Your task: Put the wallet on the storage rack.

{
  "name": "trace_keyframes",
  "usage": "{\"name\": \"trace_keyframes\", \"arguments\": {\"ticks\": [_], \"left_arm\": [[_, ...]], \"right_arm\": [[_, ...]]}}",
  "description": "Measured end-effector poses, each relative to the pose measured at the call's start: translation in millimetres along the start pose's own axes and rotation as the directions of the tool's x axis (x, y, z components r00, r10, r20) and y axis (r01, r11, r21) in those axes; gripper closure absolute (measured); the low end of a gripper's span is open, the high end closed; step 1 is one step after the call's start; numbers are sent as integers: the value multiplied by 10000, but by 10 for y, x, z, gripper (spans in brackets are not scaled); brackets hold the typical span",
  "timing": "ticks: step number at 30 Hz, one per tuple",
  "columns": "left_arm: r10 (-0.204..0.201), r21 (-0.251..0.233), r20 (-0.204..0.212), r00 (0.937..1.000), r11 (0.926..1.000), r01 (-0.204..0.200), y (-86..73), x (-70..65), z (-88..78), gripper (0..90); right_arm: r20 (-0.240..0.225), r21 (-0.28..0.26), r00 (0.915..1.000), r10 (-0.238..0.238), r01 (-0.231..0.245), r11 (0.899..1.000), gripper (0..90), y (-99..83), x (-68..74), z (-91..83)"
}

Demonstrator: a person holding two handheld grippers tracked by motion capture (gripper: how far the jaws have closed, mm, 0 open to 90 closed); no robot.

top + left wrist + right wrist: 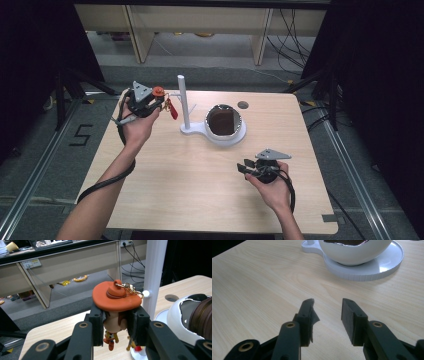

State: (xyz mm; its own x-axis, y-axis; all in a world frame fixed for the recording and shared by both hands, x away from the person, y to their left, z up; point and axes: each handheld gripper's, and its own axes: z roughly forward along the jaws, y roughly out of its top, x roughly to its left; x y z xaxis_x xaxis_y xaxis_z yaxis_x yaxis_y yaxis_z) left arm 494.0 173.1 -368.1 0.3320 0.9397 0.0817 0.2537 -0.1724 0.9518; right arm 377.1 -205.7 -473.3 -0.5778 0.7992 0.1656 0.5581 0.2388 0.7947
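The left gripper (115, 325) grips a keychain figure (115, 302) just left of the white post's peg (145, 293); the right gripper (327, 315) is empty, jaws wide.

High view: fixed above the person's side, looking forward and down over the whole table (200, 200) to the floor and desks beyond
Left gripper view: rides low behind its jaws, held above the table, facing the white post (152, 277) close by, desks behind
Right gripper view: close over the tabletop, looking along its parted jaws toward the white bowl (354, 252)
Shared: bowl, its white base (235, 139), and wood surface appear in all three
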Motion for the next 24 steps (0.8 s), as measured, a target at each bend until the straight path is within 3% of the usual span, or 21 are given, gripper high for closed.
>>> {"name": "trace_keyframes", "arguments": {"ticks": [2, 3, 5, 13, 24], "left_arm": [[-16, -107, -1, 10000, 9999, 16, 10, -1, -4, 678], [-16, -132, -14, 10000, 9999, 16, 15, -6, -6, 678], [-24, -181, -11, 10000, 9998, 23, 22, -14, -7, 678], [9, -286, -40, 10000, 9996, -10, 35, -61, 15, 678], [647, -543, -21, 9979, 9964, -647, -19, -227, -44, 677]], "right_arm": [[-103, -56, 9999, 73, -73, 10000, 622, -10, 2, 10], [-169, -12, 9987, 481, -481, 9988, 621, -18, 34, 13], [-100, -135, 9997, 219, -220, 9997, 621, -21, 18, 22], [-110, -132, 9999, 37, -39, 9999, 618, -24, -9, 27], [-110, 98, 9999, 111, -110, 9999, 611, -38, -12, 39]]}}
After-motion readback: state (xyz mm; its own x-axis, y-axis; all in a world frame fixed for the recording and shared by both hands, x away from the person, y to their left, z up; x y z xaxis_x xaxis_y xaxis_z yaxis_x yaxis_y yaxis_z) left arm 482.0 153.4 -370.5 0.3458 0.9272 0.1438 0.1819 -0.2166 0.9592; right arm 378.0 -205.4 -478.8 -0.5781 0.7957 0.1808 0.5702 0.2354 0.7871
